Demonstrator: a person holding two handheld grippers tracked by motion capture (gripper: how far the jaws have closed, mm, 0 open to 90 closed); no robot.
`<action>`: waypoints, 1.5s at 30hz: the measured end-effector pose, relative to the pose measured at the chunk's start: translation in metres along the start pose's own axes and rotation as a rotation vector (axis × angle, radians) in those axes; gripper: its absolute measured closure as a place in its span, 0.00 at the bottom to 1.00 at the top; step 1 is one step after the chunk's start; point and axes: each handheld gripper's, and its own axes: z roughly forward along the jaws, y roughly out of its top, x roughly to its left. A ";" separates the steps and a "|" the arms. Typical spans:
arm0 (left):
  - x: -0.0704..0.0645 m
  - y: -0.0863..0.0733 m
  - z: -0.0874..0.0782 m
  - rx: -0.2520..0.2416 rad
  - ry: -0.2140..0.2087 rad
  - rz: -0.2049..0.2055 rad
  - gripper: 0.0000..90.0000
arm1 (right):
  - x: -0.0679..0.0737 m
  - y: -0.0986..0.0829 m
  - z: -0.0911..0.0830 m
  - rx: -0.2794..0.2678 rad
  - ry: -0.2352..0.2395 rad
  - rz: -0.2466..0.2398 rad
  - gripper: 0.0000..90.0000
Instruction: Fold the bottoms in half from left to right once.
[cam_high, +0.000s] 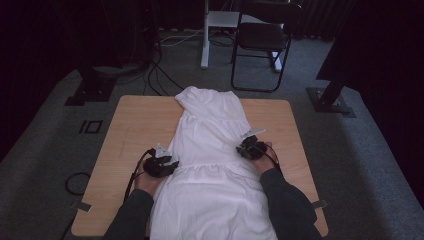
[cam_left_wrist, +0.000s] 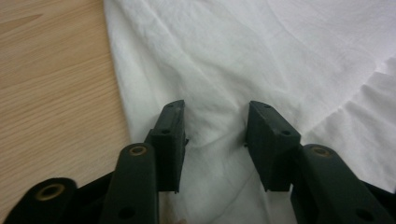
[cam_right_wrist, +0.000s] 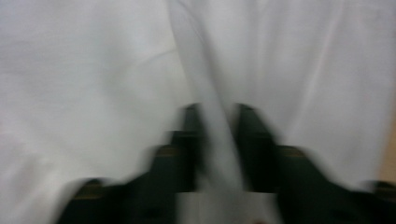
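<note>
White dress (cam_high: 210, 150) laid lengthwise down middle of wooden table (cam_high: 135, 125), hem end near, over near edge. Left gripper (cam_left_wrist: 215, 123) at dress's left edge, jaws spread, cloth between, not yet pinched. Right gripper (cam_right_wrist: 218, 140) at right edge, jaws narrowed around raised fold; picture blurred, likely gathering waist for folding. No containers.

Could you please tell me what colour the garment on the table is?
The garment is plain white, clearest in the high view.

a light wooden table (cam_high: 135, 125) is standing on grey carpet (cam_high: 50, 130), carrying a white garment (cam_high: 212, 145) that is lying spread lengthwise down its middle, the far end reaching the table's far edge and the near end running over its near edge.
</note>
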 end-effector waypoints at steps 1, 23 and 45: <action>0.000 -0.001 0.000 -0.002 0.000 -0.002 0.68 | -0.011 0.000 -0.008 -0.058 -0.027 0.074 0.99; 0.027 0.081 0.044 -0.008 0.061 -0.076 0.44 | -0.045 -0.026 0.012 -0.017 0.033 0.248 0.89; -0.019 -0.010 -0.010 0.007 -0.013 -0.022 0.92 | 0.008 -0.094 -0.061 0.028 0.160 0.142 0.90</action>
